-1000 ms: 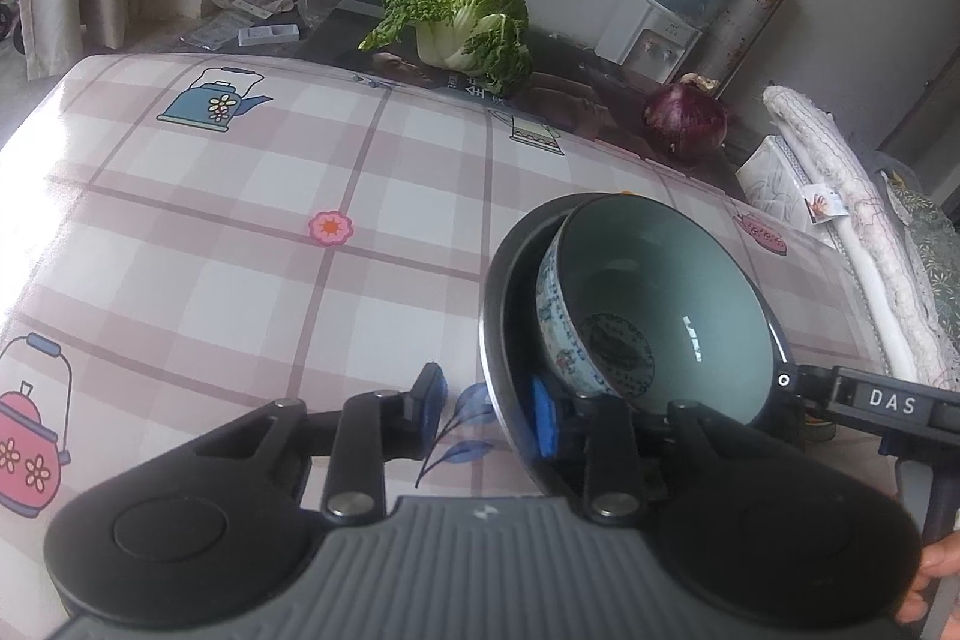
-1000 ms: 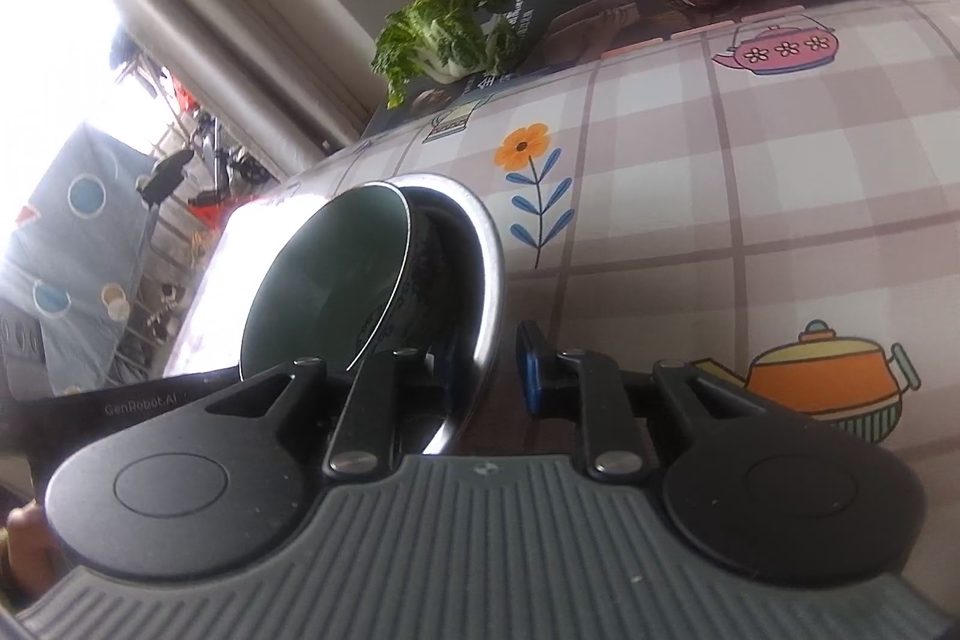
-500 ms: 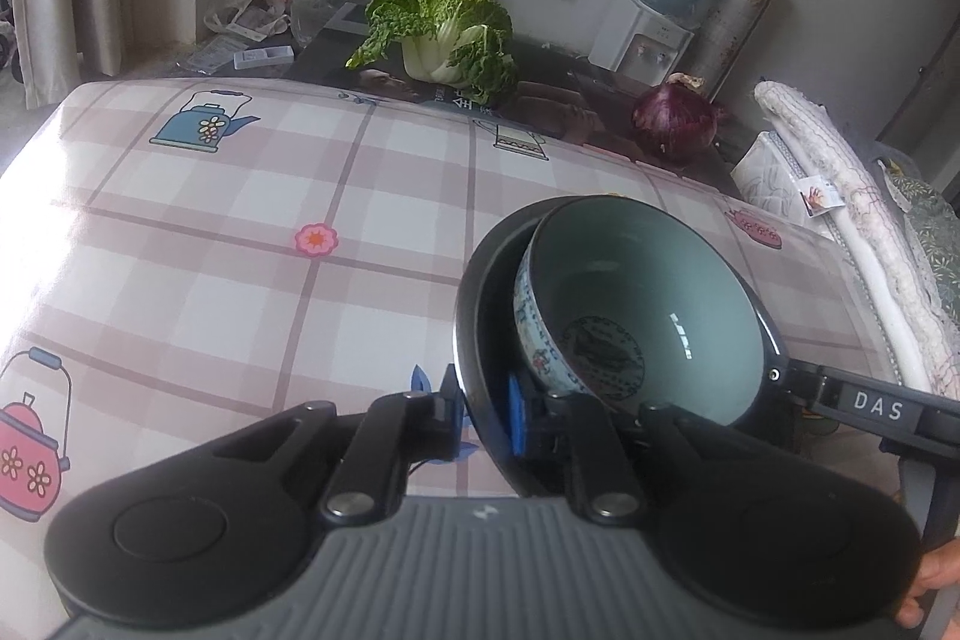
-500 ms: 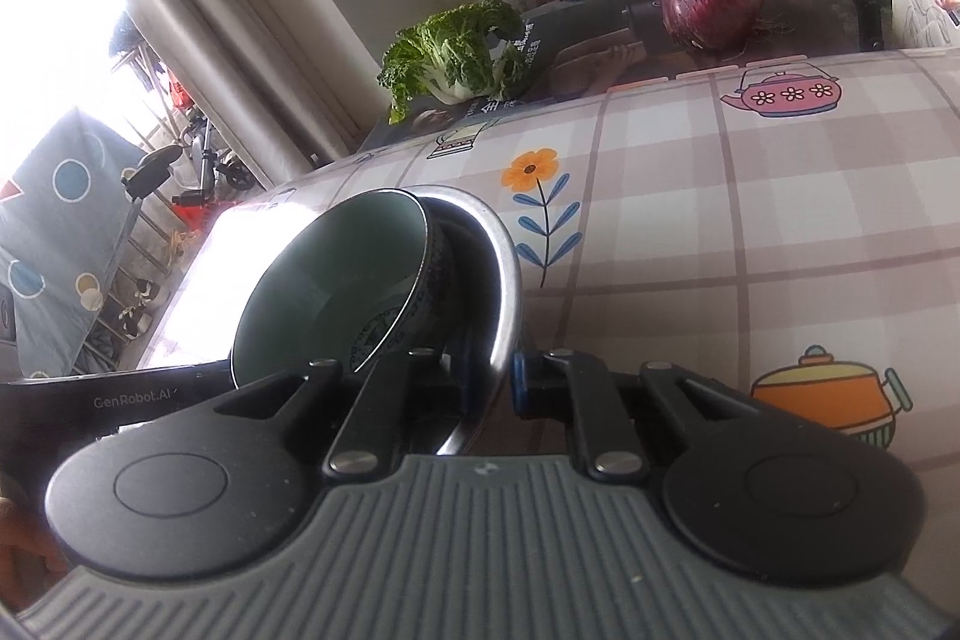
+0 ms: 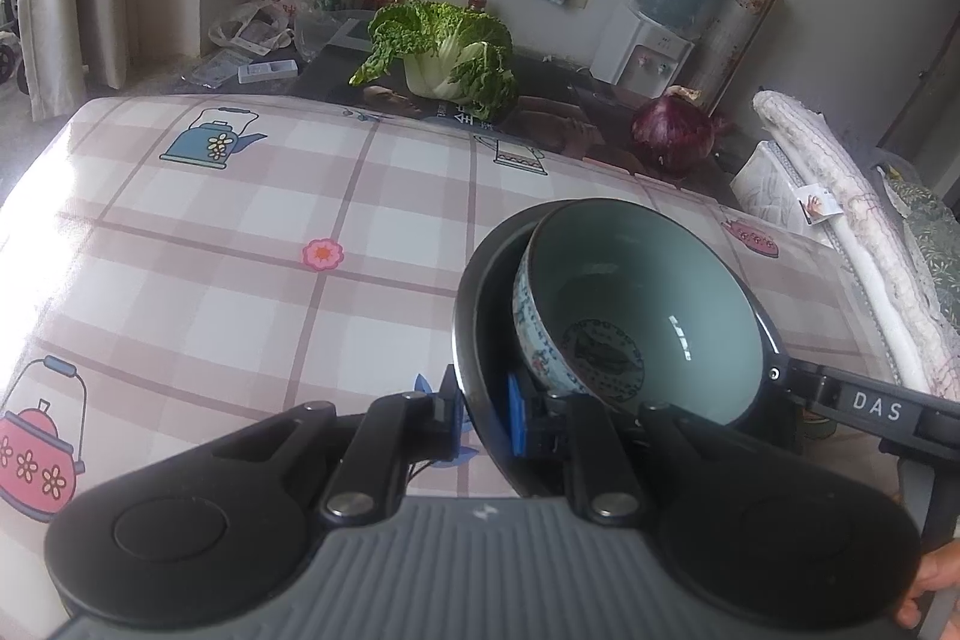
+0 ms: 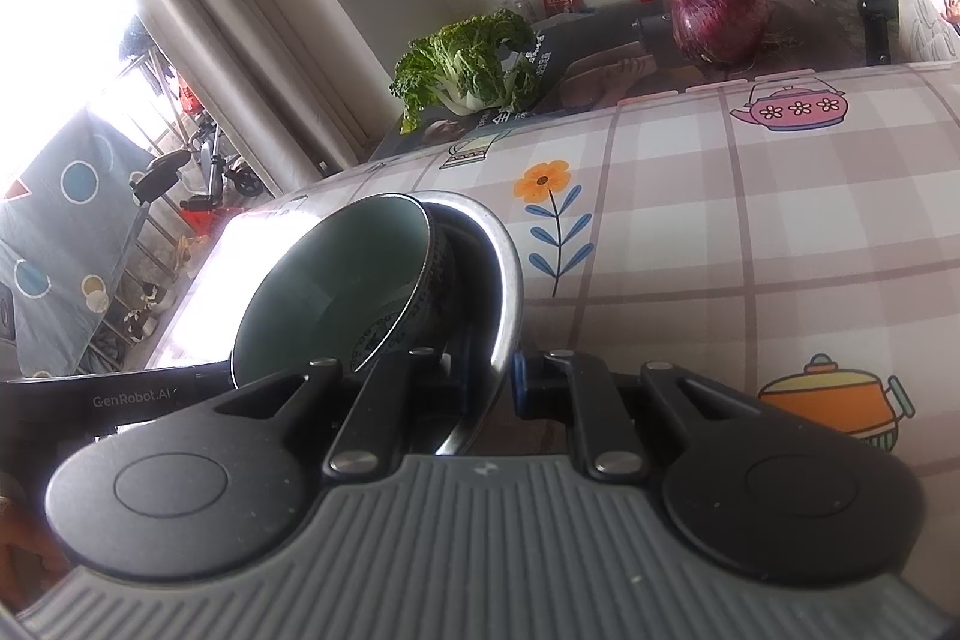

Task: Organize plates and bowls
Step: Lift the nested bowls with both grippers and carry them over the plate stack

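A pale green ceramic bowl point(image 5: 636, 304) with a blue pattern leans inside a larger steel bowl point(image 5: 474, 304) on the checked tablecloth point(image 5: 240, 250). My left gripper point(image 5: 482, 421) is shut on the steel bowl's near-left rim, one pad inside and one outside. On the opposite side my right gripper point(image 6: 489, 376) is shut on the shiny rim of the steel bowl point(image 6: 504, 268), with the ceramic bowl point(image 6: 336, 292) just to its left. The right gripper's black body point(image 5: 870, 409) shows at the bowl's far side in the left wrist view. Whether the bowls rest on the table I cannot tell.
A leafy cabbage point(image 5: 444, 52) and a red onion point(image 5: 672, 136) lie on a dark surface beyond the table's far edge. Rolled fabric point(image 5: 840, 220) lies along the right side. A water dispenser point(image 5: 654, 40) stands against the back wall. A hand point(image 5: 924, 586) shows bottom right.
Both grippers' jaws have closed from slightly apart onto the steel bowl's rim. Both wrist views have tipped a little; the bowls stay in about the same place.
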`<action>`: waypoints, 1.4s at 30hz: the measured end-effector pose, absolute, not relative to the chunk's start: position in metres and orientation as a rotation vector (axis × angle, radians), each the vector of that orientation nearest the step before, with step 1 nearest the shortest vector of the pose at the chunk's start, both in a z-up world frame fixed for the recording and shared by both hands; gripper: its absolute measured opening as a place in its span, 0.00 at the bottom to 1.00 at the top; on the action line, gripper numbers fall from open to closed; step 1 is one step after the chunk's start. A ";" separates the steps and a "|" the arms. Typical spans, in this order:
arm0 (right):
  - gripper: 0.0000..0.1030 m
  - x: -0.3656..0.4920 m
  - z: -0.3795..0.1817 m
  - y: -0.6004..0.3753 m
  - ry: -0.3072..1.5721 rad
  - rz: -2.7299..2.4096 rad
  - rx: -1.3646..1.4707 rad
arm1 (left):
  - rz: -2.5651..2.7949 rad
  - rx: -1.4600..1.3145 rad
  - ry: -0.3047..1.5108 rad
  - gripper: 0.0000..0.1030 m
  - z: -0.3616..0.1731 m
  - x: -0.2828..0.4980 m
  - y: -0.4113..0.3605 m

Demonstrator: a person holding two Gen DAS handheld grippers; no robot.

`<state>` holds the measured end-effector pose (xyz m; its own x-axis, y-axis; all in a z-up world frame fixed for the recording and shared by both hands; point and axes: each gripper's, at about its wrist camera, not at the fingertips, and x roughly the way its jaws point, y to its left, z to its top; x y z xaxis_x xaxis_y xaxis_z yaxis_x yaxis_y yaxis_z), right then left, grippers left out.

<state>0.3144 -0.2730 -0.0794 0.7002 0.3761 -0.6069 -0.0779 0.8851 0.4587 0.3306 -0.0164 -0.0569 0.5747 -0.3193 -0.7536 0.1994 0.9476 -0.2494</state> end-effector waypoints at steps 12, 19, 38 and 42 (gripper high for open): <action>0.11 0.311 -0.066 -0.275 0.729 0.269 0.419 | -0.303 -0.145 0.878 0.15 -0.040 0.323 -0.015; 0.11 0.303 -0.053 -0.274 0.707 0.278 0.420 | -0.299 -0.144 0.853 0.15 -0.026 0.314 -0.015; 0.12 0.228 0.001 -0.261 0.678 0.273 0.406 | -0.320 -0.163 0.793 0.14 0.020 0.246 0.000; 0.12 0.203 0.007 -0.257 0.682 0.267 0.405 | -0.328 -0.166 0.797 0.14 0.023 0.226 0.004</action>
